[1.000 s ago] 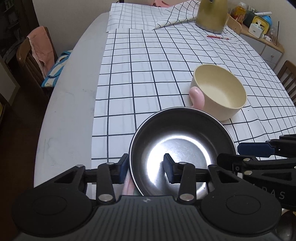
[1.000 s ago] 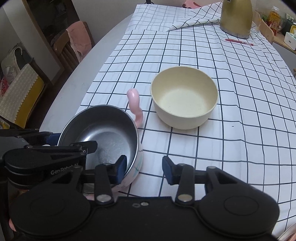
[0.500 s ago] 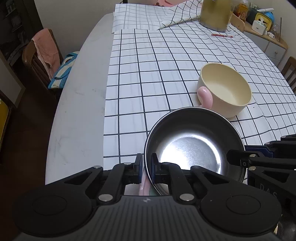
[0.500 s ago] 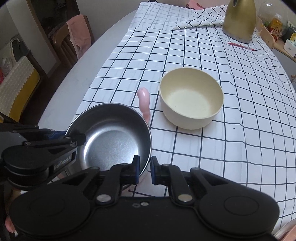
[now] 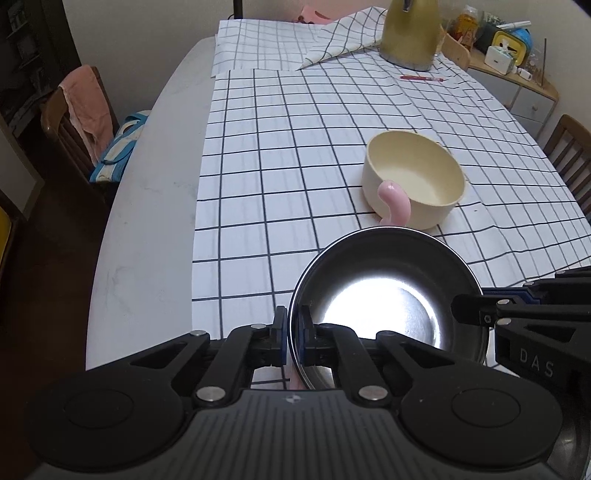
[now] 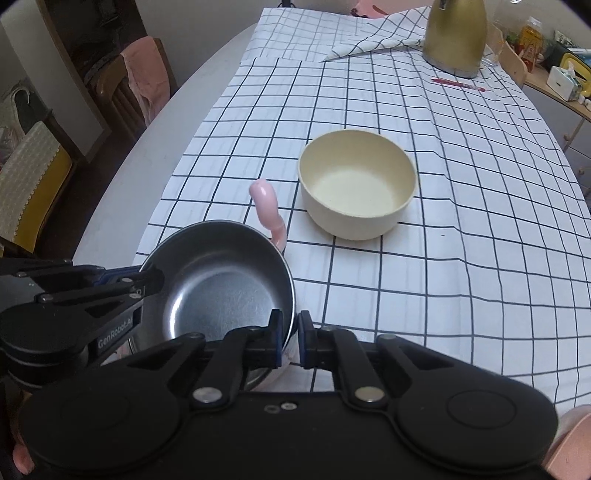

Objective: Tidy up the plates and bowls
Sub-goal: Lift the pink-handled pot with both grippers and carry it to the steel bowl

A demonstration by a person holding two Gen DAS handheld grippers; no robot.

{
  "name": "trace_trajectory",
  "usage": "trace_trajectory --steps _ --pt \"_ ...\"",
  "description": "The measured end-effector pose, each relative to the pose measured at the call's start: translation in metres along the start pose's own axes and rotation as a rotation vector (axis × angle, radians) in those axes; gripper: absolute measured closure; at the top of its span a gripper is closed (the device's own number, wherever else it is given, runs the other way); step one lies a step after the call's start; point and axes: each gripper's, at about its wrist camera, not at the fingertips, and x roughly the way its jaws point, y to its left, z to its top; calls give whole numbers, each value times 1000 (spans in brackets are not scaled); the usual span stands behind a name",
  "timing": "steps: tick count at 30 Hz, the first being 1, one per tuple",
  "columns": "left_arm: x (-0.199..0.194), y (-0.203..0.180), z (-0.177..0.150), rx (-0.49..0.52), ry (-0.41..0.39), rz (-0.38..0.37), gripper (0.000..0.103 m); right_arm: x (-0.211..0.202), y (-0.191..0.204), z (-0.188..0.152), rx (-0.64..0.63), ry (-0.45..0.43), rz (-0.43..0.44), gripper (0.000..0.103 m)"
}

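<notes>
Low in both frames, the left gripper point(image 5: 293, 334) and right gripper point(image 6: 289, 339) each pinch the steel bowl's point(image 5: 384, 306) rim between nearly shut jaws.

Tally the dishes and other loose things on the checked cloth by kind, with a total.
Bowls: 2, a steel bowl with a pink handle and a cream bowl
Kettles: 1, a gold kettle
Pens: 1, a red pen
Total: 4
</notes>
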Motion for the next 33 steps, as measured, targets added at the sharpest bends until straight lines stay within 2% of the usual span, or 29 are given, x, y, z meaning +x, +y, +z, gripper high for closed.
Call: trace_trajectory --steps 8,18,23,33 --pt "-30 -14 -1 29 -34 -43 99 -32 -12 -9 40 -35 -10 95" --pt "-80 -53 -9 101 -91 -103 99 -93 -35 -34 107 -100 -37 95" --pt "-98 -77 -21 158 -99 -144 99 -121 -47 -58 148 -127 -61 95" --pt "-110 -123 -57 281 -69 -223 99 -148 -77 -120 269 -113 -92 95"
